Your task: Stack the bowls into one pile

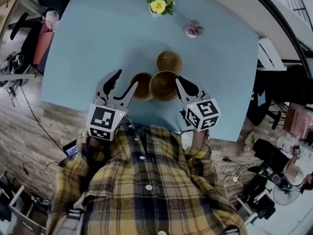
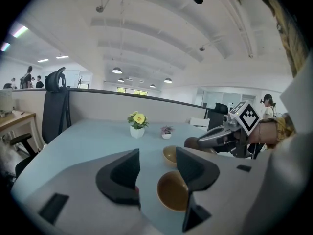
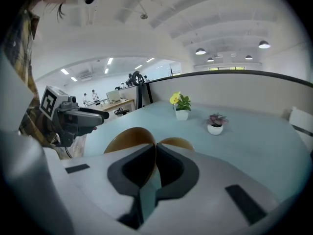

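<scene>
Bowls [image 1: 164, 77] – three wooden ones – sit grouped near the front edge of the light blue counter [image 1: 98, 43].

**Position relative to the fingers**
- The largest bowl [image 1: 164, 85] lies in the middle of the group, its right rim caught between the fingers [image 1: 185, 86] of the right gripper [image 1: 180, 81].
- The left bowl [image 1: 142, 86] lies just beside the right-hand finger of the left gripper [image 1: 126, 80]. In the left gripper view this bowl [image 2: 172, 192] shows below and beyond the gap, nearer the right-hand finger and not between the two.
- The far bowl [image 1: 169, 61] stands behind the other two, apart from both grippers.
- From overhead, the largest bowl's edge overlaps the left bowl's rim; contact cannot be confirmed.

**Finger state**
- Right gripper [image 3: 155, 148]: fingers [image 3: 137, 168] clenched on the thin rim of the largest bowl [image 3: 128, 138], which rises tilted to the left of them. The far bowl [image 3: 177, 142] shows just behind.
- Left gripper [image 2: 157, 153]: fingers [image 2: 122, 173] spread wide and released, with only bare counter in the gap – nothing grasped or touched.

**Other items**
A yellow-flowered plant [image 1: 157, 4] and a pink-flowered plant [image 1: 193, 29], each in a small white pot, stand at the far side of the counter, well apart from the bowls.
</scene>
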`<action>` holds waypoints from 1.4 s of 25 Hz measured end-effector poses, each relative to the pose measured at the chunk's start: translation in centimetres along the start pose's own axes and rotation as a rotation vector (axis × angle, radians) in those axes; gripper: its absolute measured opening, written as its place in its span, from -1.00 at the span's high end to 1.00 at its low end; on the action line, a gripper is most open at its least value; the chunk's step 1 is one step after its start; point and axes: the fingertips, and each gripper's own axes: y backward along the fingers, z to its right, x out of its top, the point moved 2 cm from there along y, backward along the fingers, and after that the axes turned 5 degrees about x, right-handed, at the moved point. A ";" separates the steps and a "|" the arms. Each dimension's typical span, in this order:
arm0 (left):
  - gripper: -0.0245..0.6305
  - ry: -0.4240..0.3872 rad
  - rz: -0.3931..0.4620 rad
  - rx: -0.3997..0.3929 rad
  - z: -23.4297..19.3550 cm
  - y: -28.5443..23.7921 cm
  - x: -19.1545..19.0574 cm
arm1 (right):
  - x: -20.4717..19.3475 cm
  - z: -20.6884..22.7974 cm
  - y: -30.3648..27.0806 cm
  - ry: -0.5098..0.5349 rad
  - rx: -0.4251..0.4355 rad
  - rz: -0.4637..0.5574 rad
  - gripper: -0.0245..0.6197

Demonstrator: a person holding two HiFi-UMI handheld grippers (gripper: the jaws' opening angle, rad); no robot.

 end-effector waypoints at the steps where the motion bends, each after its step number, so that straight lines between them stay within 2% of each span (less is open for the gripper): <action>1: 0.25 0.005 -0.001 0.011 -0.3 0.2 -0.1 | 0.2 -0.3 -0.5 -0.011 0.013 0.006 0.87; 7: 0.32 0.034 -0.012 0.060 -1.7 1.6 -0.8 | 0.1 -2.2 -3.2 -0.075 0.087 0.000 0.87; 13: 0.49 0.055 -0.020 0.090 -2.4 2.8 -1.6 | -1.2 -4.0 -5.3 -0.096 0.130 -0.049 0.87; 24: 0.85 0.060 -0.040 0.108 -3.2 3.4 -2.3 | -3.7 -4.9 -7.4 -0.063 0.101 -0.151 0.86; 28: 0.95 0.050 -0.058 0.116 -3.4 3.3 -2.5 | -4.2 -4.8 -7.6 -0.071 0.089 -0.154 0.86; 31: 0.95 0.052 -0.050 0.109 -3.4 3.2 -2.1 | -4.2 -5.0 -7.7 -0.082 0.106 -0.141 0.85; 35: 0.95 0.050 -0.049 0.104 -3.4 3.0 -2.0 | -4.0 -5.3 -7.7 -0.065 0.114 -0.125 0.60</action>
